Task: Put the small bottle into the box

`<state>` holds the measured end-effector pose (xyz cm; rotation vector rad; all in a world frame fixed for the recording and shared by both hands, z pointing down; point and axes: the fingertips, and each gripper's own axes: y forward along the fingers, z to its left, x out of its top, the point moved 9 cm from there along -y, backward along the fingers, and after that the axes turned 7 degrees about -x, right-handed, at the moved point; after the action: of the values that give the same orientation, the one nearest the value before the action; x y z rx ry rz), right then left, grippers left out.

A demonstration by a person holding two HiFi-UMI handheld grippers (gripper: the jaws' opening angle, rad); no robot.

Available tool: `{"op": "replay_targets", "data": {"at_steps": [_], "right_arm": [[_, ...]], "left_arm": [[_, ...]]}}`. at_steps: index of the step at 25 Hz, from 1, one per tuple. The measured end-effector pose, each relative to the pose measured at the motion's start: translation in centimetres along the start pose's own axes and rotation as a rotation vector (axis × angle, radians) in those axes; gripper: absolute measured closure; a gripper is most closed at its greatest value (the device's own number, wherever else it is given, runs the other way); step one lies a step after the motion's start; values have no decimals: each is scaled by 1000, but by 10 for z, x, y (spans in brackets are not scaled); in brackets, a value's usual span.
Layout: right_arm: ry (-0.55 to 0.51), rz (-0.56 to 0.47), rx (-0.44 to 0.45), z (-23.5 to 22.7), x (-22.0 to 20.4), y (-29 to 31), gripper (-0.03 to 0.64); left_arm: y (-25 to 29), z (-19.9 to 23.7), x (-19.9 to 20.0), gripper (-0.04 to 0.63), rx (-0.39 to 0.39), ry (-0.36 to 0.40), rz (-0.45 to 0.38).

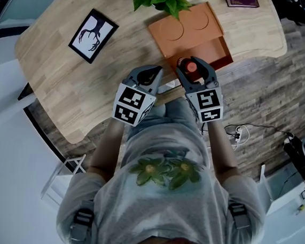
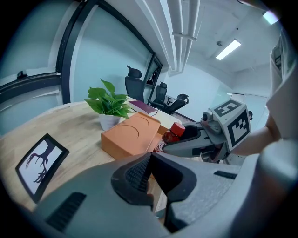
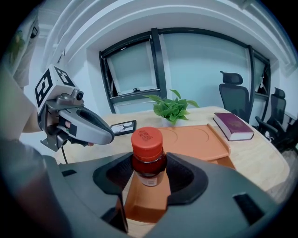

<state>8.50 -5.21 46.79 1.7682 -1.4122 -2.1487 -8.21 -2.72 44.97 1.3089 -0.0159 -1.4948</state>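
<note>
Over 1 box [image 3: 195, 142], 1 small bottle [image 3: 148, 155] in R tongs [image 3: 148, 175]

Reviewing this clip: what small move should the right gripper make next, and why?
Probably lower the small bottle straight down. The right gripper clamps it upright, apparently above the open end of the orange box, its lid slid back; it is not yet inside.
</note>
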Motion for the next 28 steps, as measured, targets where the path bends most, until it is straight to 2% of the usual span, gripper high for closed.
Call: {"op": "replay_targets", "data": {"at_steps": [28], "right_arm": [[-50, 77, 22, -1, -14, 23, 399]], "left_arm": [[1, 7, -5, 588, 33, -39, -5]]}}
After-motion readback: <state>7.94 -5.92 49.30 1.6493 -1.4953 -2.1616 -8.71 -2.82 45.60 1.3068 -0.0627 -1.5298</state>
